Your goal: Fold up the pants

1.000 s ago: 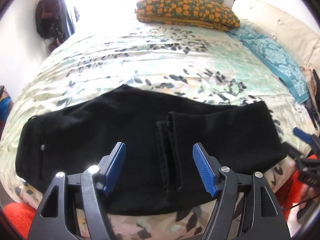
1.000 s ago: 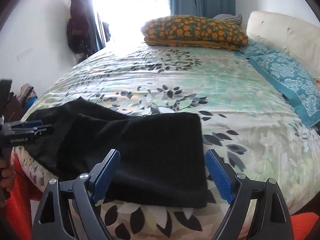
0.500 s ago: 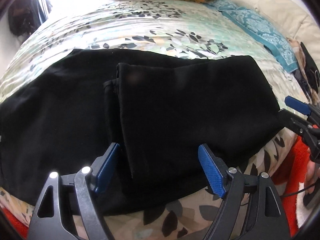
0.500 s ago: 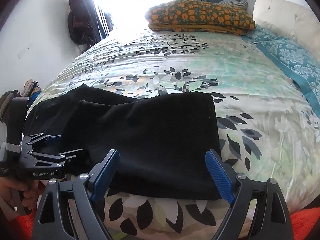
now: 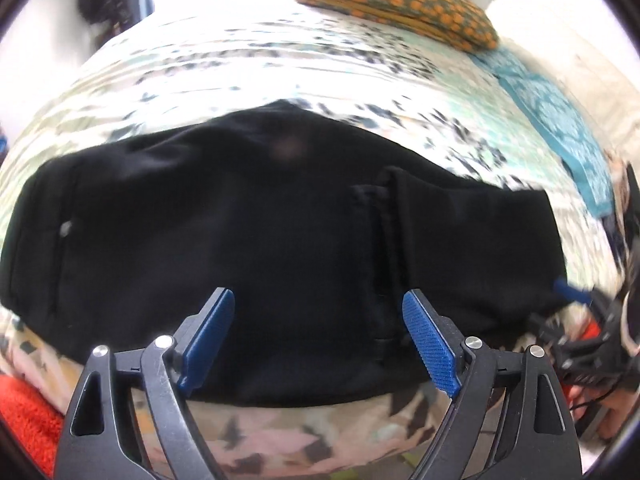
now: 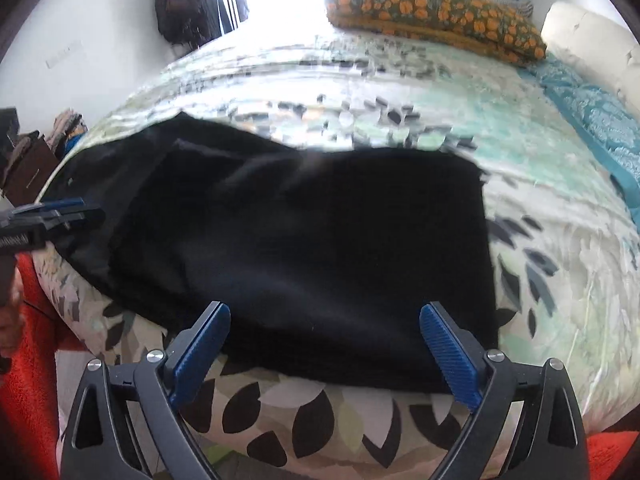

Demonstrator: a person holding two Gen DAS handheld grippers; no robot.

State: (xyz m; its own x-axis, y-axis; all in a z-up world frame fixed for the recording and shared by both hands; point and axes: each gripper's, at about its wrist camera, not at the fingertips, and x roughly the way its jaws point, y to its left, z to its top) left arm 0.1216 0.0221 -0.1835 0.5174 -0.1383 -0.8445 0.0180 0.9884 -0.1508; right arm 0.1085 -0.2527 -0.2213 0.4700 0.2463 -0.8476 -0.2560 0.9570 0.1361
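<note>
Black pants (image 5: pixel 248 220) lie across the near edge of a bed, with the leg end folded over on the right; the folded edge (image 5: pixel 384 248) runs up from the bed's edge. In the right wrist view the folded part (image 6: pixel 320 240) lies flat. My left gripper (image 5: pixel 318 340) is open and empty, just above the pants' near edge. My right gripper (image 6: pixel 324 352) is open and empty at the near edge of the folded part. Each gripper shows at the side of the other's view, the left gripper (image 6: pixel 48 216) at the left and the right gripper (image 5: pixel 576 292) at the right.
The bed has a floral cover (image 6: pixel 400 112). An orange-patterned pillow (image 6: pixel 436 12) lies at the far end, a teal pillow (image 6: pixel 592 112) and cream headboard (image 6: pixel 592 40) at the right. An orange rug (image 6: pixel 28 360) covers the floor. Clothes hang at the window (image 6: pixel 180 4).
My left gripper has swung back left and a little away from the pants, so the waist end shows again. My right gripper has come closer to the folded part. Both stay open.
</note>
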